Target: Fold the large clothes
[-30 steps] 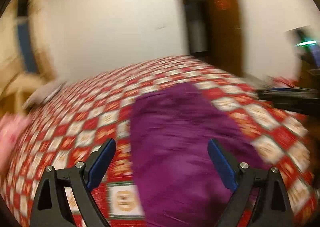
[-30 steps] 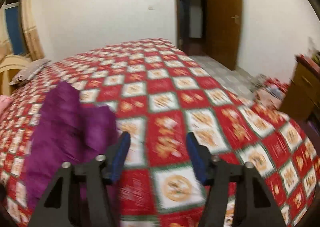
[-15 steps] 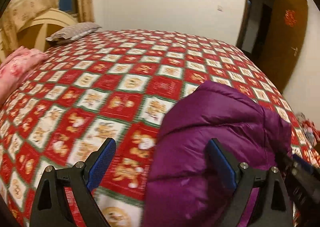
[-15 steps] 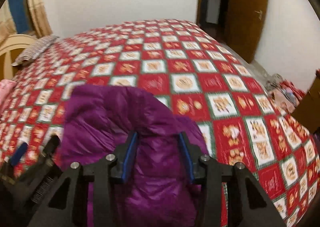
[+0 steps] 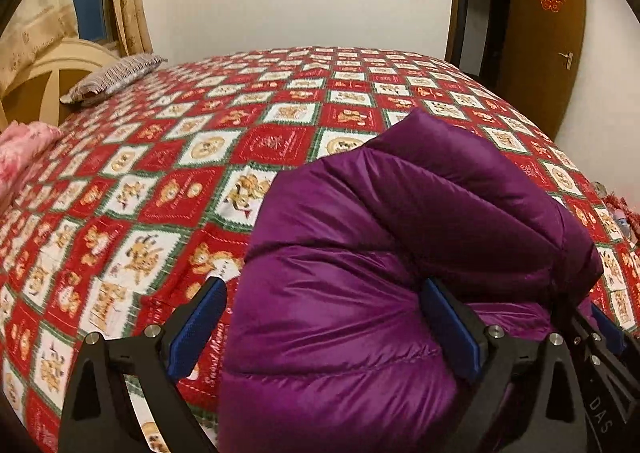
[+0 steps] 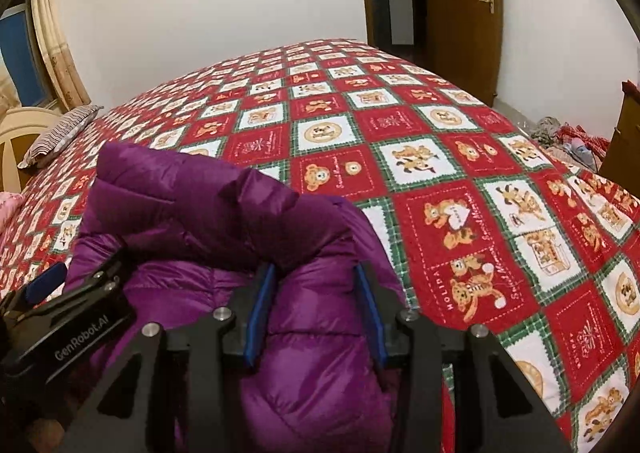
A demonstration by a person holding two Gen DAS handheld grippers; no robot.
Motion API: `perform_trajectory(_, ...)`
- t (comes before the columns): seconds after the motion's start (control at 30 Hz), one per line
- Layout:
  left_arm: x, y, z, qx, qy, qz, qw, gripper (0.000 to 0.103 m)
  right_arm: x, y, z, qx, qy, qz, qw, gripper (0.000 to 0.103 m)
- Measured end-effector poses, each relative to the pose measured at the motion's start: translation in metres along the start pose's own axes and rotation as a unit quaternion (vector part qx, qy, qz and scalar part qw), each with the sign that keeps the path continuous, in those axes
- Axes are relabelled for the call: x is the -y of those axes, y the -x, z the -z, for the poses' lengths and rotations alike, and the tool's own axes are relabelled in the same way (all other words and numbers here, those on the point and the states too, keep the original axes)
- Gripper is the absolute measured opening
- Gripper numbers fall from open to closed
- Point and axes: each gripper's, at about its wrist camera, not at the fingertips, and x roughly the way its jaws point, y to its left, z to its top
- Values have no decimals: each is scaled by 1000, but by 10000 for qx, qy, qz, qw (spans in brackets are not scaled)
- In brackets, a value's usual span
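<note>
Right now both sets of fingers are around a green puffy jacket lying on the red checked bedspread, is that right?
Not quite: the puffy jacket is purple, not green, as the right wrist view shows plainly. The rest holds: the right gripper has it bunched between its fingers, the left gripper has it between its wide-set fingers, and it lies on the red checked bedspread.

Two wrist cameras, close above the bed.
Both look forward and downward; they share the purple jacket (image 5: 380, 253) and bedspread (image 6: 460, 157).
</note>
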Motion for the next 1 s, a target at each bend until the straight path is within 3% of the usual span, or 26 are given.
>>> perform_trajectory(0.6, 2, -9, 8, 23, 38, 25, 10000, 98, 5, -17, 9, -112, -60, -111, 9999, 44)
perform_trajectory(0.73, -3, 4, -1, -76, 25, 45, 10000, 98, 3, -2, 0, -199, 49, 100, 9997, 44)
perform_trajectory(0.87, -16, 38, -25, 534, 239, 84, 9983, 98, -5, 41, -27, 423, 78, 194, 9989, 44)
perform_trajectory(0.93, -18, 36, -39, 568, 308, 102, 9979, 98, -12, 49, -39, 603, 43, -37, 9982, 44)
perform_trajectory(1.0, -15, 18, -45, 398, 198, -60, 9990, 98, -16, 32, -44, 474, -23, -256, 9985, 44)
